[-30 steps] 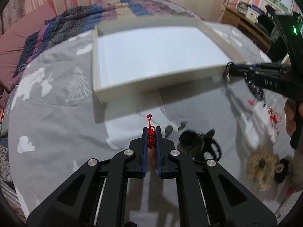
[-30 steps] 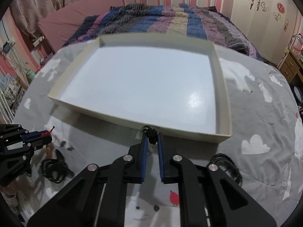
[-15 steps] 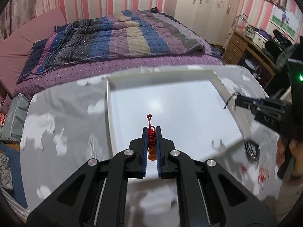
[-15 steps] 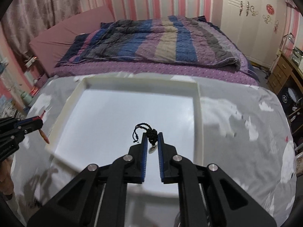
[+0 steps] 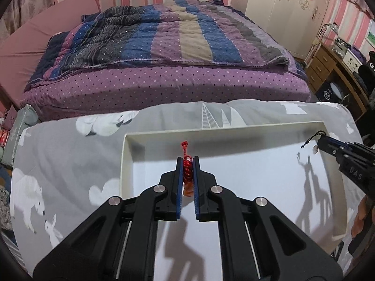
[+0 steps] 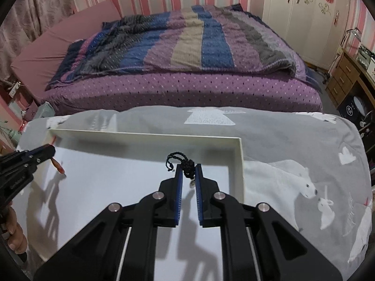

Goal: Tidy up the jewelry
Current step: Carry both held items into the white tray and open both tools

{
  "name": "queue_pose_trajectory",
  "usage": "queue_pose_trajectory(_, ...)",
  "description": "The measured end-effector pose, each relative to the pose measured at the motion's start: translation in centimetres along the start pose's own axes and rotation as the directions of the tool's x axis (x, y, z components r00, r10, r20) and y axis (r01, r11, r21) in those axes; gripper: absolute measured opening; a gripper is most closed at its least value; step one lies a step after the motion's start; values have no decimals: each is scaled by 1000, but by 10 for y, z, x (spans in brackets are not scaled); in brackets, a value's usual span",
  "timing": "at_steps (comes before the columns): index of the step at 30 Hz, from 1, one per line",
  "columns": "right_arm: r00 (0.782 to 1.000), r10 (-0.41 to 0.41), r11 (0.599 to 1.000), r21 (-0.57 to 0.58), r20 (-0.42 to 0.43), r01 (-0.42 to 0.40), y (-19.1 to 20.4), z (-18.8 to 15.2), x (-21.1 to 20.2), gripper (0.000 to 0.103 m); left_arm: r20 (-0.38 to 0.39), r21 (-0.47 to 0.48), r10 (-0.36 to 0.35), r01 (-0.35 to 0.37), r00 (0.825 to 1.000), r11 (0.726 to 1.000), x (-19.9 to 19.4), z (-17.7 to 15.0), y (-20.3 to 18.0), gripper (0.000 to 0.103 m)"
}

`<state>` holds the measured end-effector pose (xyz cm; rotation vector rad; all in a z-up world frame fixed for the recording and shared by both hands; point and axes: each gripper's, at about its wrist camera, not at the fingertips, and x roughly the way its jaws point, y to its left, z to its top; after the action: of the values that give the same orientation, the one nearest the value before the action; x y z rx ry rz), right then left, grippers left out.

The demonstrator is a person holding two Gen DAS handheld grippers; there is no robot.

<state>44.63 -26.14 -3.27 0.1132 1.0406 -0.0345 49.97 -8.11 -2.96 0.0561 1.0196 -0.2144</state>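
- Left gripper (image 5: 187, 161) was clamped on a red knotted cord piece (image 5: 186, 167); blue pads pressed on the knot from both sides, and an orange-brown pendant (image 5: 188, 190) hung below between the fingers.
- A short red cord end stuck up past the fingertips.
- The red piece was held in the air above the white tray (image 5: 257, 134), over its far-left part, near the left wall; not touching the floor of the tray as far as could be told.
- Right gripper (image 6: 186, 168) was clamped on a black knotted cord piece (image 6: 187, 167); the knot sat pinched between the blue pads, a loose black loop stuck out up and left of the tips, and a small pale charm (image 6: 192, 183) dangled under the knot.
- The black piece was held over the tray's far-right part, near the far wall and the right wall.
- Each gripper showed in the other's view: the right one at the right edge of the left view, the left one at the left edge of the right view, with a bit of a person's hand (image 6: 14, 231) behind it.
- Tray held nothing lying loose in the visible part; only shadows of the grippers on it.
- Tray sat on a grey cloth with white polar bears (image 6: 304, 182).
- Behind stood a bed with a striped quilt (image 5: 164, 39).
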Motion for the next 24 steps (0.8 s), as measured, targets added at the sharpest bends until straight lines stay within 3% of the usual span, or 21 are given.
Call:
queue_pose_trajectory(3, 1000, -14, 1000, 1, -17, 14, 1, 3, 15, 10, -14, -3, 31, -31, 999, 1000, 11, 5, -3, 6)
queue_pose_trajectory(8, 998, -46, 999, -17, -33, 45, 2, 8, 28, 10, -26, -21, 24, -24, 999, 999, 21, 7, 3, 6)
queue_pose_trajectory(15, 997, -12, 1000, 16, -75, 14, -6, 11, 39, 11, -38, -12, 34, -34, 999, 999, 28, 3, -1, 7)
queue_pose_trajectory(17, 997, -3, 1000, 29, -83, 6, -7, 11, 41, 12, -38, -10, 40, -41, 998, 999, 25, 0, -1, 13)
queue_pose_trajectory(19, 997, -5, 1000, 20, -83, 7, -7, 10, 42, 12, -27, -6, 46, -46, 999, 999, 21, -1, -3, 45)
queue_pose_trajectory(21, 996, -16, 1000, 10, -88, 17, -6, 10, 41, 17, 4, 3, 61, -61, 998, 998, 13, -1, -5, 57)
queue_pose_trajectory(24, 997, -16, 1000, 1, -75, 17, -4, 9, 35, 27, 19, 23, 54, -55, 998, 998, 3, -3, -10, 58)
